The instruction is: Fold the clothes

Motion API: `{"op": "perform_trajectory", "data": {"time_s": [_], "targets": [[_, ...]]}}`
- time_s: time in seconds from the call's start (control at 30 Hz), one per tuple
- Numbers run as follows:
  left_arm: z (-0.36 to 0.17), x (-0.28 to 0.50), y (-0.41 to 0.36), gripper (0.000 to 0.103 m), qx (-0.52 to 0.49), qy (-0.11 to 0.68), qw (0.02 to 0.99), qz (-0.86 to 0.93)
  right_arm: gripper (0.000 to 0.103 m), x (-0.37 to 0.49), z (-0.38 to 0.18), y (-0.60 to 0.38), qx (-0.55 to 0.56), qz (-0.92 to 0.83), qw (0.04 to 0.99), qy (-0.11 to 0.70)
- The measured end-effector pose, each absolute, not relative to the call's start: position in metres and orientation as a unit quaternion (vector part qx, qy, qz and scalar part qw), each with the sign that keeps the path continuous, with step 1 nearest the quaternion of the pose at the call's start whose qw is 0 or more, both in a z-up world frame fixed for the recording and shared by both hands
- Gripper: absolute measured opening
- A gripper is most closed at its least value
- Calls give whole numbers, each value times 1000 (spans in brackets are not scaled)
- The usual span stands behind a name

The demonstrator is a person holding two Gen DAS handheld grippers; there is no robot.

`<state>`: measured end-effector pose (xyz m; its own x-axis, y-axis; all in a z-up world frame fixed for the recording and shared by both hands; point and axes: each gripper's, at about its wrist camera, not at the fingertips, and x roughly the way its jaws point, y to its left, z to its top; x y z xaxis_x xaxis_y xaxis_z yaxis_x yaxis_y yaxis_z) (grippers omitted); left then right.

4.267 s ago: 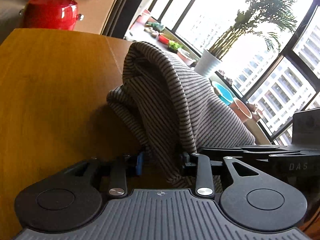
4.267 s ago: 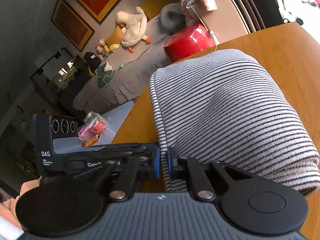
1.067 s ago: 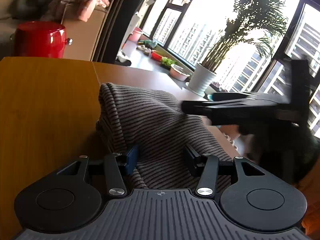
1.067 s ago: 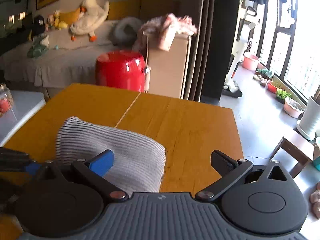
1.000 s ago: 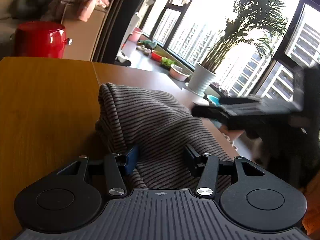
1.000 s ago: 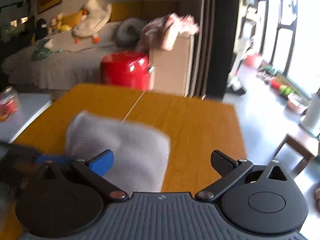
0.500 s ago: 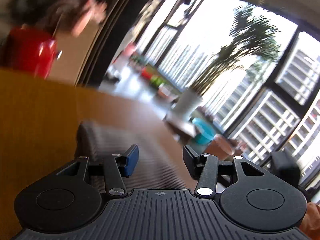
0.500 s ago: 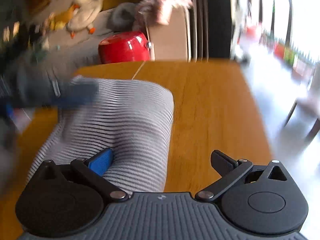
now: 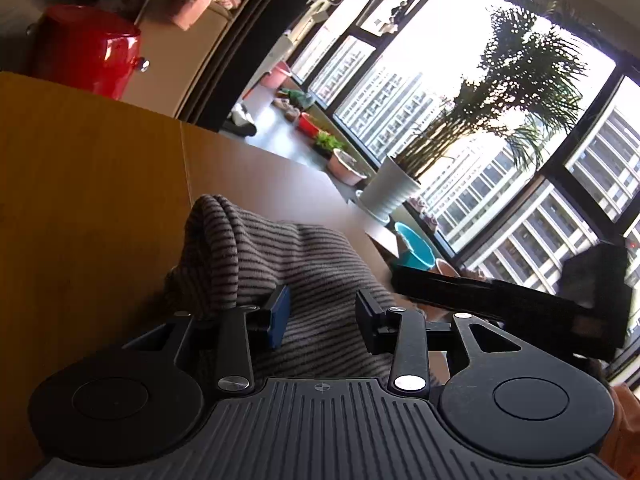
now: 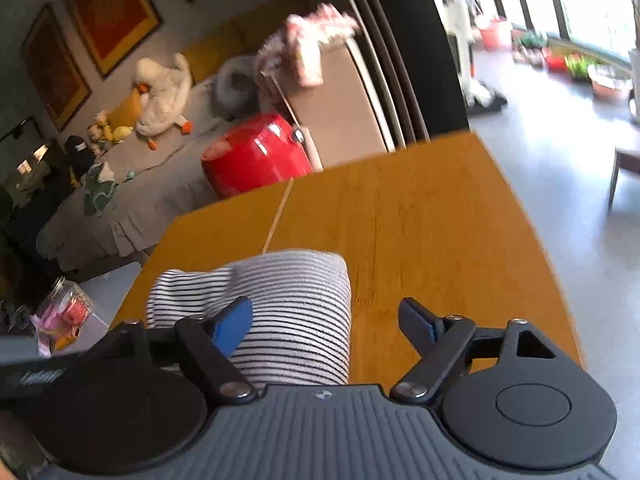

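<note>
While I hold both tools low over the wooden table (image 10: 432, 216), the striped garment (image 10: 288, 312) lies bunched on its near part. My left gripper (image 9: 320, 320) has been closing; its jaws stand narrow over the cloth, pads not pressing it. My right gripper (image 10: 326, 322) has also been closing yet gapes wide, its left finger above the fabric, holding nothing.

It was a home living room: a sofa (image 10: 132, 184) strewn with a plush duck (image 10: 164, 96) and toys, framed pictures (image 10: 112, 8) on the wall, a wooden tabletop (image 10: 420, 232), and a potted palm (image 9: 400, 188) beside tall windows (image 9: 460, 100) facing apartment blocks.
</note>
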<state>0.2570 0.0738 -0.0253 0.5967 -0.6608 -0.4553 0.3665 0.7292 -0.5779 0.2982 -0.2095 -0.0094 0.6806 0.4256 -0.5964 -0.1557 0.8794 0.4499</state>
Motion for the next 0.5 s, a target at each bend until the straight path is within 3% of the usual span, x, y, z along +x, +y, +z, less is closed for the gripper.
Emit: {"op": "perform_trajectory", "data": {"time_s": [0.13, 0.17, 0.33, 0.5], "targets": [[-24, 252, 77, 40, -209, 338, 867, -300, 83, 316, -32, -207, 261, 188, 860, 397], [-25, 251, 78, 40, -209, 338, 867, -300, 76, 318, -34, -204, 266, 196, 855, 400], [-25, 249, 82, 41, -206, 336, 870, -296, 59, 299, -3, -192, 220, 245, 880, 343], [-28, 249, 86, 41, -214, 337, 867, -298, 58, 305, -14, -190, 194, 207, 886, 366]]}}
